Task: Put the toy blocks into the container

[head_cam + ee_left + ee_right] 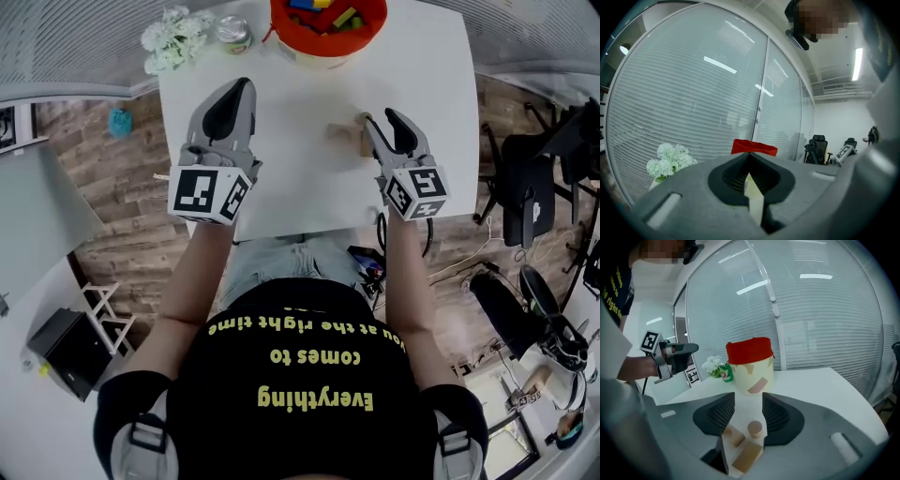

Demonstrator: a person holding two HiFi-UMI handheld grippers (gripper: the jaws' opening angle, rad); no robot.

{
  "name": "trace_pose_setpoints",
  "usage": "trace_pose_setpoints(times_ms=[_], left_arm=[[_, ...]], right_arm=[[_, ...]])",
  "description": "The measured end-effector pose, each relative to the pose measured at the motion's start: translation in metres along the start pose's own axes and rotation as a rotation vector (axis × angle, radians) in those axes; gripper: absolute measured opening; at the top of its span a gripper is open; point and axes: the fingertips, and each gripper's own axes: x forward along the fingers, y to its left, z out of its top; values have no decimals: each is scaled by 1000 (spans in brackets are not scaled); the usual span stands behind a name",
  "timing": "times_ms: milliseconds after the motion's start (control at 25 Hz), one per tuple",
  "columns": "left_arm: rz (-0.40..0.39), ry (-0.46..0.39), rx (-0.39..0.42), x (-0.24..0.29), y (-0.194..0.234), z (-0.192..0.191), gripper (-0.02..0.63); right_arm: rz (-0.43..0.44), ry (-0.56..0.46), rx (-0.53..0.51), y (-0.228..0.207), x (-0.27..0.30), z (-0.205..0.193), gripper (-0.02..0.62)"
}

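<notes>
Right gripper [749, 403] wide — wooden blocks [748, 453] between jaws, seemingly untouched; left gripper [749, 161] closed, empty.

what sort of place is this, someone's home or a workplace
Most likely an office or lab room: glass partition walls fitted with slatted blinds, black swivel office chairs in the background, and a plain white work table rather than home furniture.
</notes>
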Motion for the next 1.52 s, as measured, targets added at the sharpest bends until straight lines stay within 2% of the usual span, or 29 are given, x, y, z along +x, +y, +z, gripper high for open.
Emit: trace_pose_setpoints(times_ms=[440,680,1160,1520], left_arm=[[5,11,-8,4,3,-7,-3],[7,20,-10,4,2,-12,-3],[3,35,-15,0,1,-19,-3],[1,7,-16,-4,0,-7,-3]], right_arm=[[-11,156,1,-11,32,-49,207],[-25,200,21,-17,36,-65,195],[-29,232,25,-16,41,-78,144],[-26,158,13,-11,27,-46,140]])
